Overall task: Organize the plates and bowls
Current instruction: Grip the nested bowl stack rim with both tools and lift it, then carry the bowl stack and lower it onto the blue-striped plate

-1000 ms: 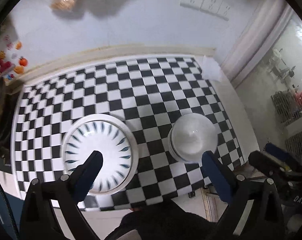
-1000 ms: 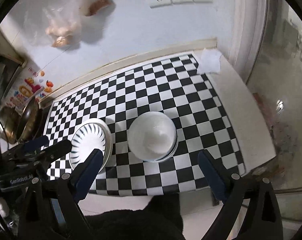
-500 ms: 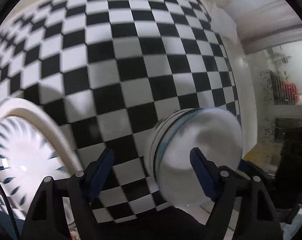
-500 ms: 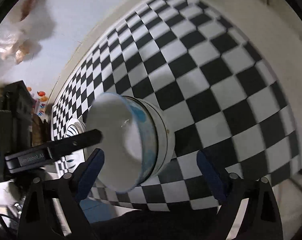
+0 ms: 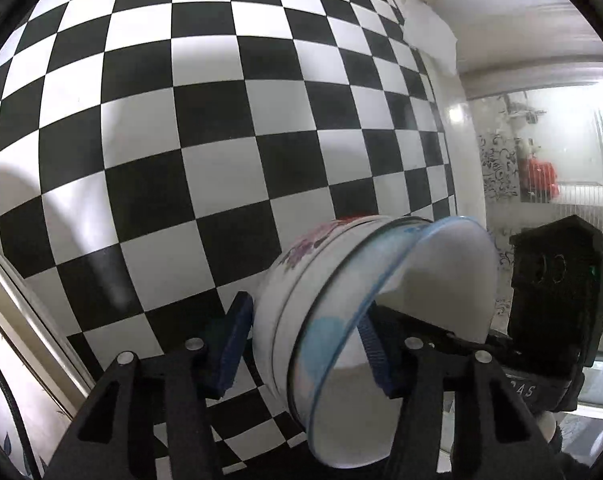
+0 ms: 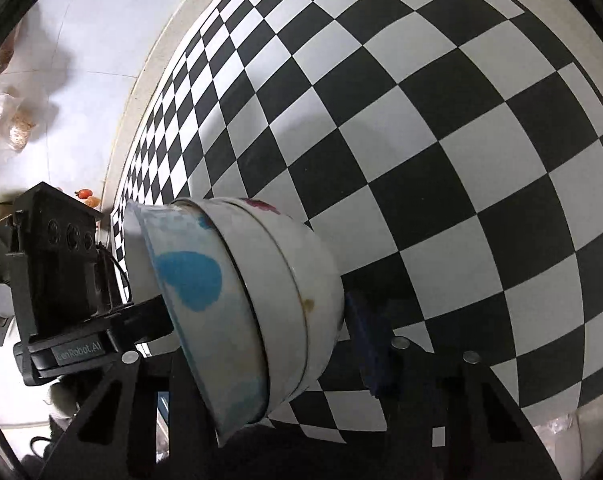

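A stack of nested white bowls (image 5: pixel 301 300), the inner one spotted blue, stands near the front edge of the checkered table (image 5: pixel 221 120). My left gripper (image 5: pixel 305 320) straddles the stack's left wall, one blue pad outside and one inside the top bowl. Its jaws are closing and the pads touch the wall. In the right wrist view the bowl stack (image 6: pixel 269 280) sits between the jaws of my right gripper (image 6: pixel 261 320), which are also closing. Its outer pad meets the right wall; its inner finger is hidden in the bowl. A white plate (image 5: pixel 29 360) with blue petals lies to the left.
A crumpled white tissue (image 5: pixel 429 32) lies at the table's far right corner. A glass door (image 5: pixel 561 160) stands to the right of the table. Plastic bags (image 6: pixel 17 132) hang on the back wall. Checkered cloth (image 6: pixel 421 160) stretches behind the bowls.
Both grippers dropped from high above the table down onto the bowl stack and tipped downward. Their jaws narrowed from wide open to clasping opposite walls of the stack.
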A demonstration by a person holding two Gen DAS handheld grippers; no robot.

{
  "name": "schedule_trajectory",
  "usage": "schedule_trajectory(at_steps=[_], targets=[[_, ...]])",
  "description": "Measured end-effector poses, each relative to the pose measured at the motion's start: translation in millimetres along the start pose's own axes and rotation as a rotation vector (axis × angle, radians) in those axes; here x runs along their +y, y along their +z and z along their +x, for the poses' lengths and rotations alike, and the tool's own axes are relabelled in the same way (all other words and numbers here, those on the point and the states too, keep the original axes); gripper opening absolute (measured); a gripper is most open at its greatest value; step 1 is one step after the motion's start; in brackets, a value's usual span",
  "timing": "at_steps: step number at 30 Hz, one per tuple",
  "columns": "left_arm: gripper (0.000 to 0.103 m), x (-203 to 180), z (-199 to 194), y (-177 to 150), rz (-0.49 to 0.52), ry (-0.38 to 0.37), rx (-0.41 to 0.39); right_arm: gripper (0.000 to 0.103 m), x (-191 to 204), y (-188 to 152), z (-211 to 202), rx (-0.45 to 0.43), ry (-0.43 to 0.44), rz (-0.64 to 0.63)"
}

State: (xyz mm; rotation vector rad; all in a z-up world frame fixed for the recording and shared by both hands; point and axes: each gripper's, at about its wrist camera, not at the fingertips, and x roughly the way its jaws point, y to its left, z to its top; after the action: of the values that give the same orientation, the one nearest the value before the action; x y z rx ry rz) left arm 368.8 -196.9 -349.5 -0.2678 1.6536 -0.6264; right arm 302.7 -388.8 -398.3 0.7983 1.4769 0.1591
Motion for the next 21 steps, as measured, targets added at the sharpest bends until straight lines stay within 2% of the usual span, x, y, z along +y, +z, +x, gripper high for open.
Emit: schedule_trajectory(at_steps=[3,9,21], targets=[[0.049,1,-3,0,0.004,0.015,-0.008,0.048,7,-2,2,-0.011,-0.027,-0.056],[0.049,0,-10,-3,0.02,0.038,-0.035,0.048,21,-3,7,-0.019,-0.021,-0.078],[0.049,-8,-42,-7,0.027,0.059,-0.108,0.048,94,7,17,-0.049,-0.038,-0.16]])
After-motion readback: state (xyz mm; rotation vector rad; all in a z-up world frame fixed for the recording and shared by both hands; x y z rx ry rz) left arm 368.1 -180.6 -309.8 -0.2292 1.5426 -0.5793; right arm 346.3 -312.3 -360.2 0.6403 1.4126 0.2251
